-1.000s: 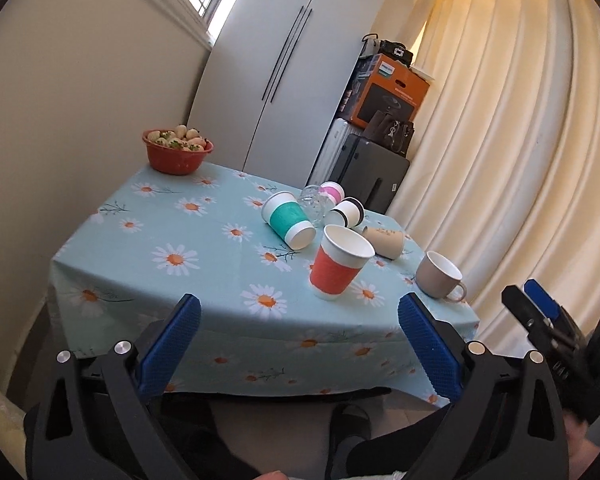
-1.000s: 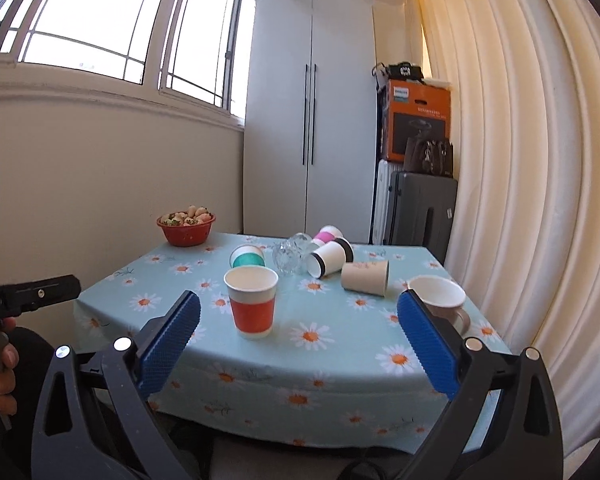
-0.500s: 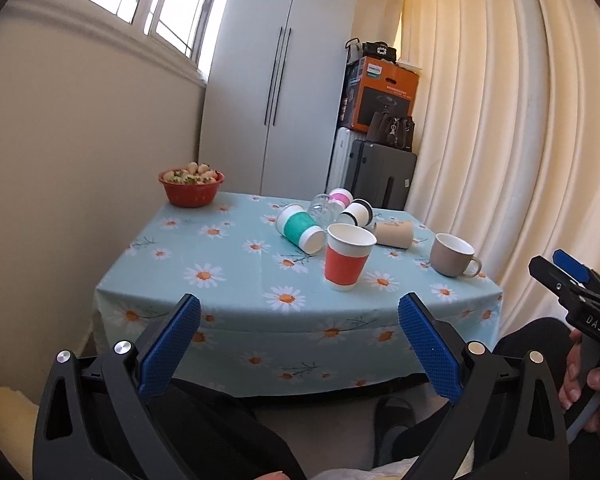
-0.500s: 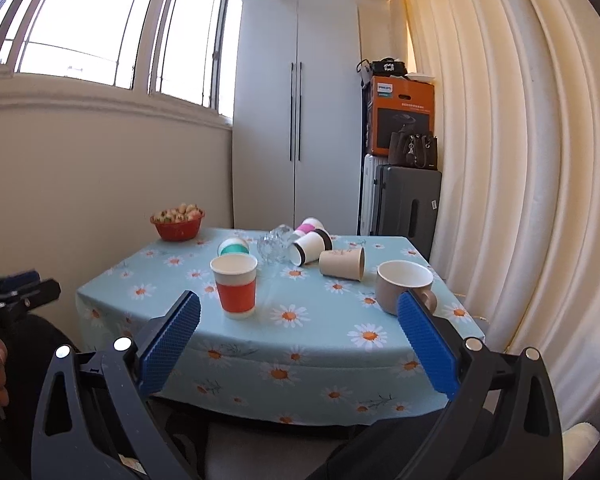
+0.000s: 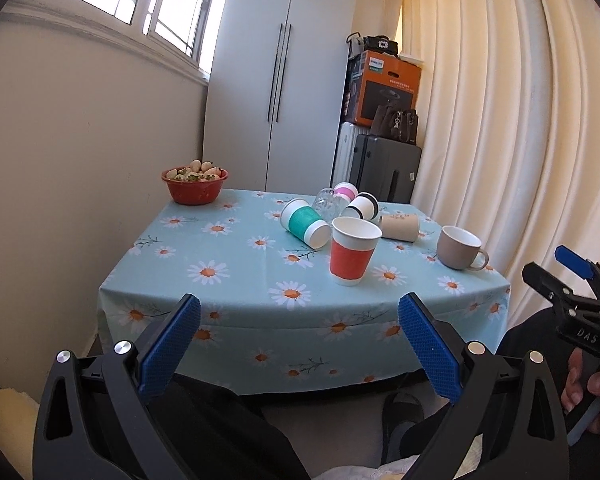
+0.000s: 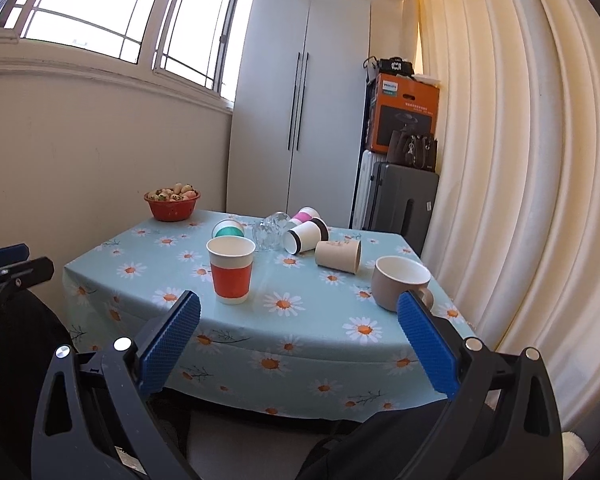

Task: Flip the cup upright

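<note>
A: Status on both claws?

B: Left claw (image 5: 298, 322) spread wide, nothing between the blue pads. Right claw (image 6: 298, 320) same, spread and empty. Both hang off the near edge of the desk (image 6: 112, 276), touching nothing.

A: Cups?

B: Orange-sleeved paper cup (image 6: 231, 270) stands upright, near centre, closest to the claws. Taupe mug (image 6: 400, 282) upright at near right, handle partly behind the right claw's right pad in the right wrist view. The rest lie on their sides in a cluster further back: teal-sleeved cup (image 5: 306, 224), black-banded white cup (image 6: 306, 236), pink-sleeved cup (image 6: 306, 215), plain kraft cup (image 6: 338, 255).

A: Anything in the way?

B: The orange cup sits in front of the cluster. From the right wrist its rim covers part of the teal cup. A clear glass piece (image 6: 270, 232) lies between the teal and black-banded cups; can't tell which way it lies. The pink cup is mostly hidden behind its neighbours.

A: Surroundings?

B: Red bowl (image 5: 194, 186) of produce at the far left corner, well apart from the cups. Wardrobe (image 6: 300, 100) behind the desk, suitcase (image 6: 404, 204) and orange box (image 6: 406, 120) stacked far right, curtain (image 6: 500, 160) along the right side.
</note>
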